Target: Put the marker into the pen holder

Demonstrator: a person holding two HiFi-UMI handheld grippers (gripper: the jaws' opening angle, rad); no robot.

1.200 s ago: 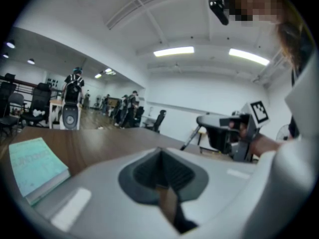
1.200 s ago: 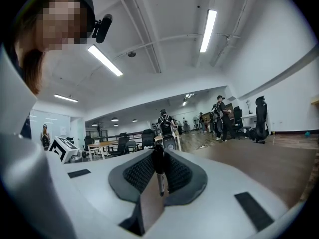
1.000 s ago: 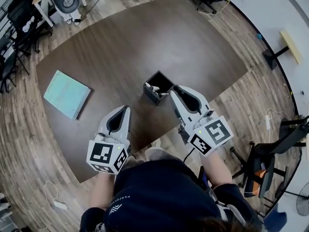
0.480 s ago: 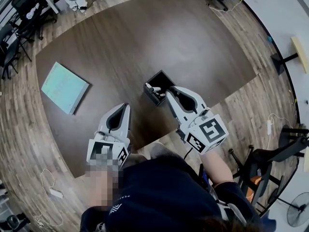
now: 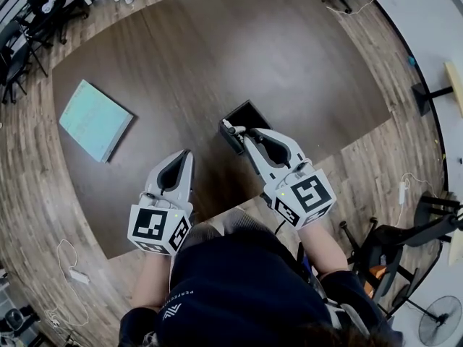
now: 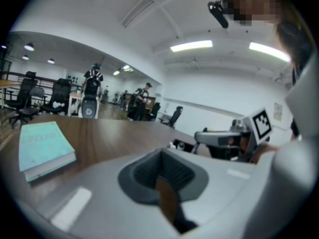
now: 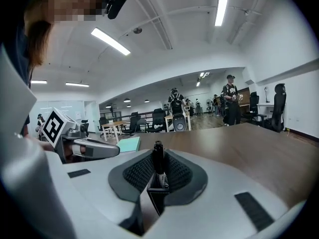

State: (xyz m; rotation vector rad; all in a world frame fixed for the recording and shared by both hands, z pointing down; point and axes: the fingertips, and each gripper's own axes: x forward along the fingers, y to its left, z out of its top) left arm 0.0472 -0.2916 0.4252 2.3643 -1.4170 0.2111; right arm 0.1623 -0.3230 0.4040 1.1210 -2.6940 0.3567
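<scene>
Nearly there; the right gripper (image 5: pixel 243 136) has its jaws clamped on the marker (image 7: pixel 158 164) at the rim of the pen holder (image 5: pixel 247 113). Release remains; left gripper (image 5: pixel 186 156) jaws together, empty

On the table (image 5: pixel 289 63), the pen holder (image 5: pixel 249 113) sits toward the near edge, right of centre. The marker (image 5: pixel 230 128) stands upright in it, between the closed fingers of the right gripper (image 5: pixel 244 131), which reaches in from the near side. The book (image 5: pixel 94 120) lies well apart to the left. The left gripper (image 5: pixel 188 154) is over the near edge, between book and pen holder.
</scene>
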